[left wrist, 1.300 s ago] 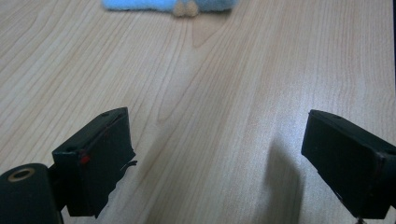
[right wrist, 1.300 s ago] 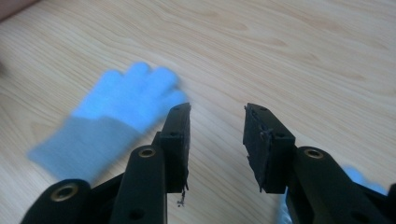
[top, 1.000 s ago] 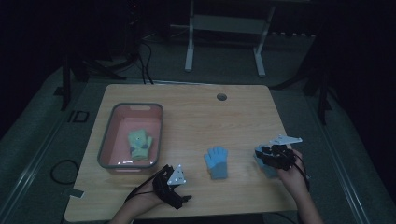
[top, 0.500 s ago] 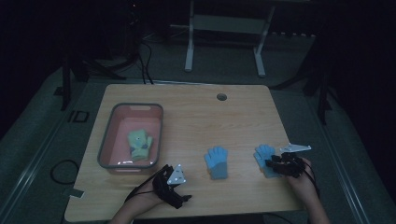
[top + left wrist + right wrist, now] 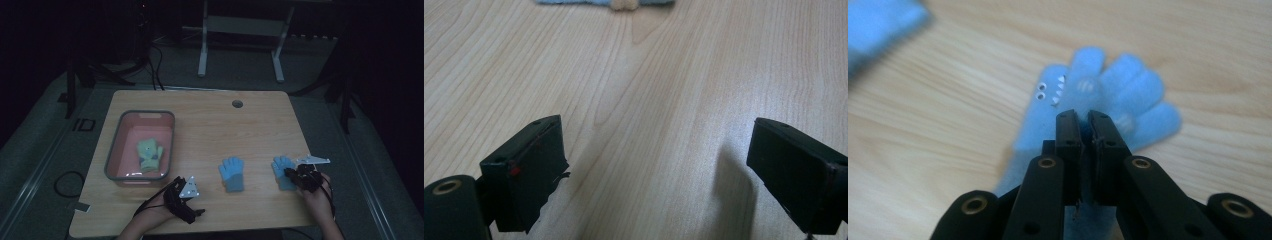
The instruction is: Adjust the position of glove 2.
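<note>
Two blue gloves lie flat on the wooden table (image 5: 225, 130). My right gripper (image 5: 290, 173) rests on the right blue glove (image 5: 280, 164). In the right gripper view its jaws (image 5: 1087, 116) have just closed, pinching the palm fabric of that glove (image 5: 1128, 85), below its small eyes and teeth. The other blue glove (image 5: 231, 172) lies to its left, a blur at the corner (image 5: 878, 25). My left gripper (image 5: 192, 199) sits near the front edge, open (image 5: 656, 145) over bare wood, with a glove's edge (image 5: 574, 1) far ahead.
A pink bin (image 5: 116, 145) with a grey rim stands at the table's left and holds a green glove (image 5: 150, 152). A round cable hole (image 5: 237, 104) is near the far edge. Dark floor and a metal stand lie beyond.
My right gripper has come down and leftward onto the right blue glove, and its jaws have closed. The left gripper and the other glove have stayed put.
</note>
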`<state>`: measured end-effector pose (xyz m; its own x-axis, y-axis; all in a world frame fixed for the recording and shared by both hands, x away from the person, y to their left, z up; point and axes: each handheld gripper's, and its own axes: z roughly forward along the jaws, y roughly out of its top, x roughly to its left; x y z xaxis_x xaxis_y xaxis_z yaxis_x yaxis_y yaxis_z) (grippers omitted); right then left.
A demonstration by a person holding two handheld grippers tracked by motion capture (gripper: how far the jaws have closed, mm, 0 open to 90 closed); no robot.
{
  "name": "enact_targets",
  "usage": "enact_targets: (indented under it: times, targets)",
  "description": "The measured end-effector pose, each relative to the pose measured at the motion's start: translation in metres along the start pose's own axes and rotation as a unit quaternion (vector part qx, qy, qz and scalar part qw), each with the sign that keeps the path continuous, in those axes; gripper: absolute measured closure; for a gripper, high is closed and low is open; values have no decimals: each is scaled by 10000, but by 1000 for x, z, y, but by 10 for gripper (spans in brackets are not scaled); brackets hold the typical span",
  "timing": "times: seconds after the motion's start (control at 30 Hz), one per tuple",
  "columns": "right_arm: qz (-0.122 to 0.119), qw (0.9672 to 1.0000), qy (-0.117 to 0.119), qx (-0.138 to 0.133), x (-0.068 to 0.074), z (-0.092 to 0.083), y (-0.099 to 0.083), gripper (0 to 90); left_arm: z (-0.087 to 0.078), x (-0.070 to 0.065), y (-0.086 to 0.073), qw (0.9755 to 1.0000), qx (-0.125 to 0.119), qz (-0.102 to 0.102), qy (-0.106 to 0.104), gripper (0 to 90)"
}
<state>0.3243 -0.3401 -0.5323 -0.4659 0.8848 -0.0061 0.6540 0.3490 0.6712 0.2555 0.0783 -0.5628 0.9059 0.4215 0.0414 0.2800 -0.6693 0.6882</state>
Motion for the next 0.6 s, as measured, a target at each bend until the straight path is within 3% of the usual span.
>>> enact_targets:
  times: [0.07, 0.1, 0.3, 0.6]
  targets:
    - [2, 10000, -30, -74, 4, -3, 3, 848, -1, 0, 0, 10000, -18, 13, -12, 90]
    - [22, 9998, -37, -204, 15, -10, 11, 848, -1, 0, 0, 10000, -20, 10, -9, 90]
    - [173, 9988, 41, -462, 40, -22, 34, 848, -1, 0, 0, 10000, -14, 33, -16, 90]
    - [420, 9983, 97, -380, 68, -13, 39, 847, -1, -1, 0, 10000, -21, 62, -28, 90]
